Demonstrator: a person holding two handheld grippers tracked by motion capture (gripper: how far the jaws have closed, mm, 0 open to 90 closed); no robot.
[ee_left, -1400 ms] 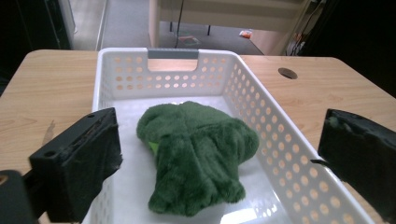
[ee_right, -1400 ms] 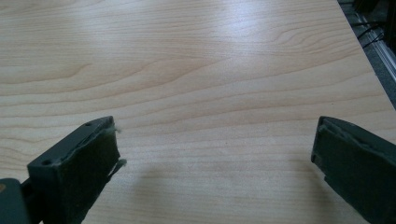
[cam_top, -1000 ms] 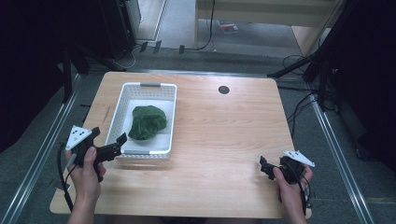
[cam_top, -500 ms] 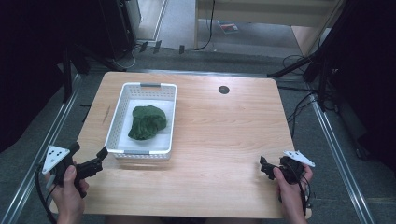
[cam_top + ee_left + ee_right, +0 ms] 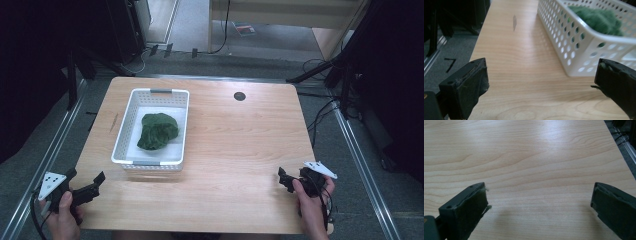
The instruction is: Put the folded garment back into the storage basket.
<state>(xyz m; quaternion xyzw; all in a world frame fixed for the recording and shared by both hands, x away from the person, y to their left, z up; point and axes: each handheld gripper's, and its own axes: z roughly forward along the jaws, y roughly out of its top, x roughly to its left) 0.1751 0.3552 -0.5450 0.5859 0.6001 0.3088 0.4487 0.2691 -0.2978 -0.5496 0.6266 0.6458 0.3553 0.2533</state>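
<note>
On the pale, wood-grained rectangular bench [image 5: 235, 150] sits one white perforated plastic basket [image 5: 127, 135], holding a single crumpled dark green fuzzy cloth [image 5: 157, 131]. Two black grippers rest near the front edge: the left gripper [image 5: 85, 185] at the front-left corner, the right gripper [image 5: 286, 180] front-right. Both have their jaws spread wide, gripping nothing.

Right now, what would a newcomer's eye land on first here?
The white perforated basket on the table's left half, holding a crumpled dark green cloth. Next, the two hand-held grippers at the near edge, left gripper and right gripper, both with jaws open and empty.
</note>
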